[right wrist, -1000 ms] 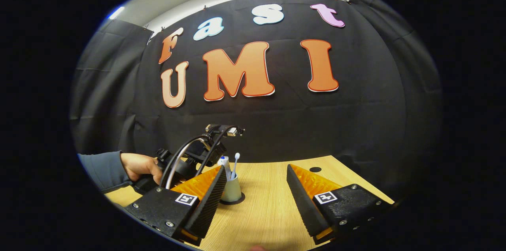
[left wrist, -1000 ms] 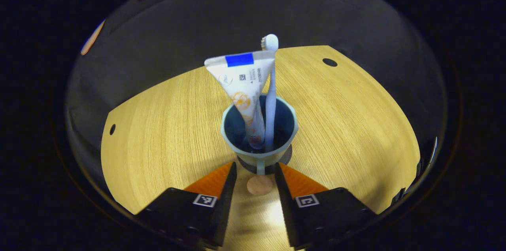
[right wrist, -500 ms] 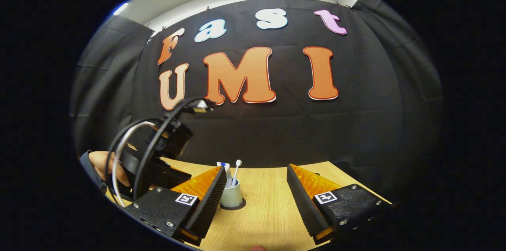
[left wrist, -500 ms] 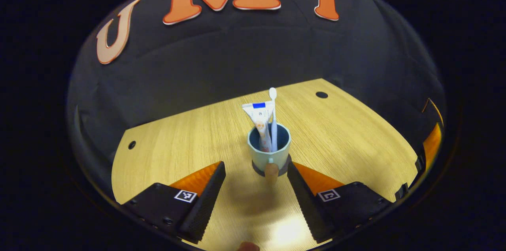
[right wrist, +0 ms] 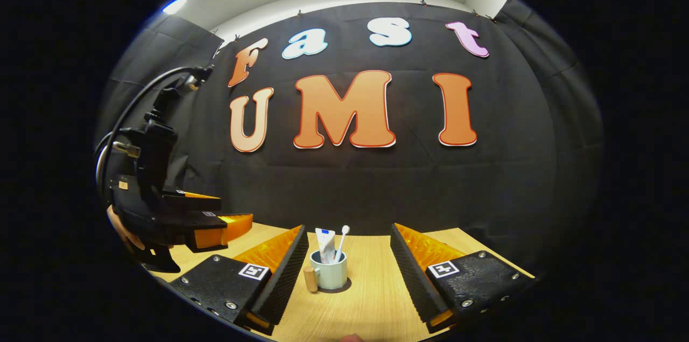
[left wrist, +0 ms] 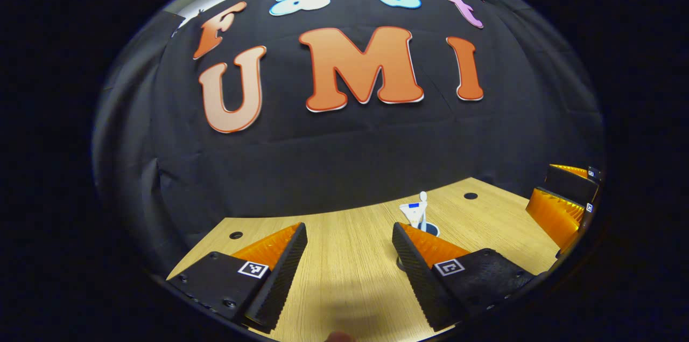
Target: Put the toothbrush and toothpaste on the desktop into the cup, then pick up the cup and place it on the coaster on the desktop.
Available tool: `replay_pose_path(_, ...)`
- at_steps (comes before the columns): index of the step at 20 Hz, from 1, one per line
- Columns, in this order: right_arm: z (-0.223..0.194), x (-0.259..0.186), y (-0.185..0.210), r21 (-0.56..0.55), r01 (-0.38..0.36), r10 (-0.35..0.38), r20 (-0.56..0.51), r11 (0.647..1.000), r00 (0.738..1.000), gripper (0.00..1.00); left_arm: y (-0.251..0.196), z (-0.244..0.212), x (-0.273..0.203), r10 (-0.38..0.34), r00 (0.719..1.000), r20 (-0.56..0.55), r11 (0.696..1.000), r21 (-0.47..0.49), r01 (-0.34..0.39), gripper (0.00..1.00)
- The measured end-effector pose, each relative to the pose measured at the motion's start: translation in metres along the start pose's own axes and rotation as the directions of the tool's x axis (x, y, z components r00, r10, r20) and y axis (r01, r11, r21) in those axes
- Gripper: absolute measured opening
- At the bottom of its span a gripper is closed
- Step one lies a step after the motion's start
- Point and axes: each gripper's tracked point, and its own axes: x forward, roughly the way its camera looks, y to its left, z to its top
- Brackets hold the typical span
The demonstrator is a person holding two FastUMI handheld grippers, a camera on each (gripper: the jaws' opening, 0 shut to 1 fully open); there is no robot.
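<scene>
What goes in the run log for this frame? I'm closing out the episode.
cup: on coaster | toothbrush, toothpaste: in cup | left gripper: open | right gripper: open

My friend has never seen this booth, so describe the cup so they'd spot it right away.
On the pale wooden desktop, before the black cloth wall, stands a small pale blue-green mug on a dark round coaster. It alone holds a white toothbrush and a white toothpaste tube, upright.

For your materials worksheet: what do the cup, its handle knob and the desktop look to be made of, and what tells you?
Cup: likely matte glazed ceramic or plastic; even pale blue-green, no shine.
Handle knob: probably wood or cork; tan, dull.
Desktop: light wood or wood-look laminate; fine straight grain lines, soft sheen.
</scene>
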Motion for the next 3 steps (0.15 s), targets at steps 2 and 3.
replay_pose_path(2, -0.001, 0.003, 0.01, -0.011, -0.021, 0.021, 0.001, 1.0, 1.0, 0.92, 0.014, 0.006, -0.008, 0.036, 0.997, 0.066, 0.999, -0.031, -0.034, 0.95)
replay_pose_path(3, 0.0, 0.004, 0.012, -0.025, -0.021, 0.021, 0.004, 0.999, 1.0, 0.92, 0.022, 0.008, -0.011, 0.051, 0.994, 0.096, 0.998, -0.041, -0.047, 0.95)
